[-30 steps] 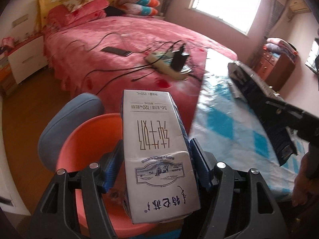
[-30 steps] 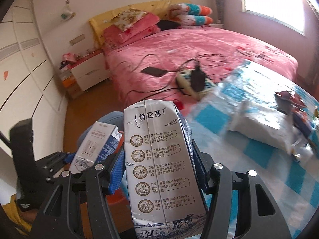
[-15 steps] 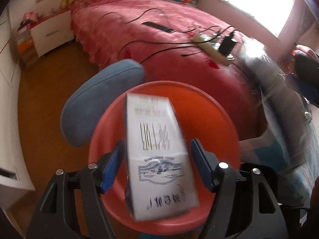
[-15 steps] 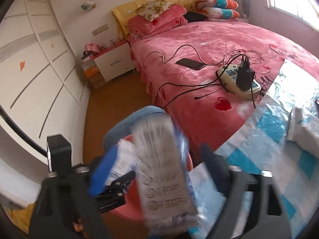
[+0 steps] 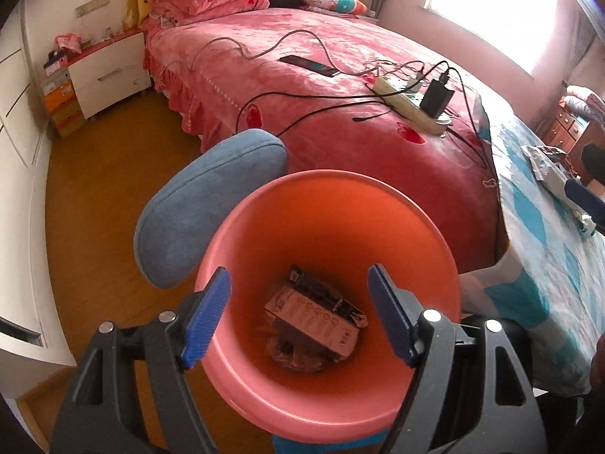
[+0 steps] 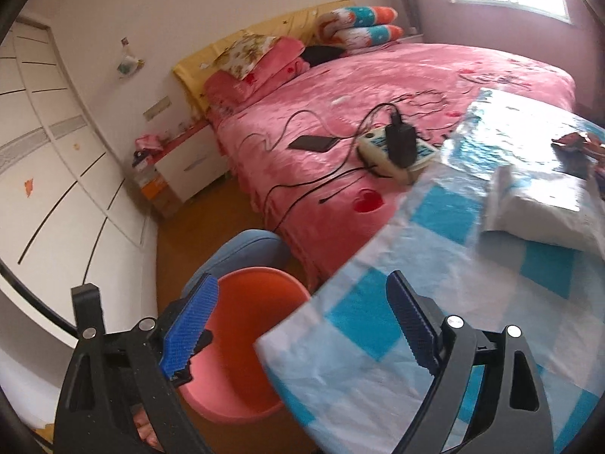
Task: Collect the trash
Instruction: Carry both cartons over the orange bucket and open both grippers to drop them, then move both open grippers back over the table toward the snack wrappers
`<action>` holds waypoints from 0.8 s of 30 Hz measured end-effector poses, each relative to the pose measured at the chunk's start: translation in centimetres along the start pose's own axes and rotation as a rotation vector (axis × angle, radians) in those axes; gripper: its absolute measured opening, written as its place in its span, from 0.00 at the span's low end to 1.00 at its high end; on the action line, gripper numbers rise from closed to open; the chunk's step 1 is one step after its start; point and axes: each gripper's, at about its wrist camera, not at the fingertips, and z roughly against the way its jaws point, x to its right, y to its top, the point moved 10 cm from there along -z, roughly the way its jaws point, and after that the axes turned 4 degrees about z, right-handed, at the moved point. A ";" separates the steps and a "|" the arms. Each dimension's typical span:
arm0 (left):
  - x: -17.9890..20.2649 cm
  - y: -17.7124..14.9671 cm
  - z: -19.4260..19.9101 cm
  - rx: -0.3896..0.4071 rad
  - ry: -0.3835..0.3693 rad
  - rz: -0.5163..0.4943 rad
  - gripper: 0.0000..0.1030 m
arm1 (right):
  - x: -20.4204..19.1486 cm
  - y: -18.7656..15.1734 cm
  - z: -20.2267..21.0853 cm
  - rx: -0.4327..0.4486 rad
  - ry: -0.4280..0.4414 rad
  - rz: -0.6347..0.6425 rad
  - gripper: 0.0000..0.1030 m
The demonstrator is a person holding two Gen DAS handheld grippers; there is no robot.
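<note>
Left gripper [image 5: 298,312] fingers opening, empty, above bin [image 5: 264,397]; cartons [image 5: 315,317] lie inside. Right gripper [image 6: 302,325] fingers apart, empty, over table [image 6: 472,302].

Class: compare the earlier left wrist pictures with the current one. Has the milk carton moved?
Yes. The milk carton has dropped from between the left tool's blue pads, which are opening, to the bottom of the pink bin.
</note>
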 end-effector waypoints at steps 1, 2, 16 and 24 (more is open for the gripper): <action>0.2 0.0 0.1 0.000 -0.002 -0.004 0.73 | 0.3 -0.2 0.2 0.004 -0.008 0.000 0.88; 0.4 -0.1 0.1 0.000 -0.003 -0.008 0.73 | 0.6 -0.4 0.4 0.007 -0.014 0.000 0.88; 5.7 -0.3 2.2 0.008 -0.049 -0.098 0.73 | 4.6 -2.4 3.8 0.056 -0.066 -0.039 0.92; 8.7 -0.2 3.6 0.022 -0.061 -0.151 0.73 | 7.4 -3.0 6.3 0.091 -0.079 -0.085 0.92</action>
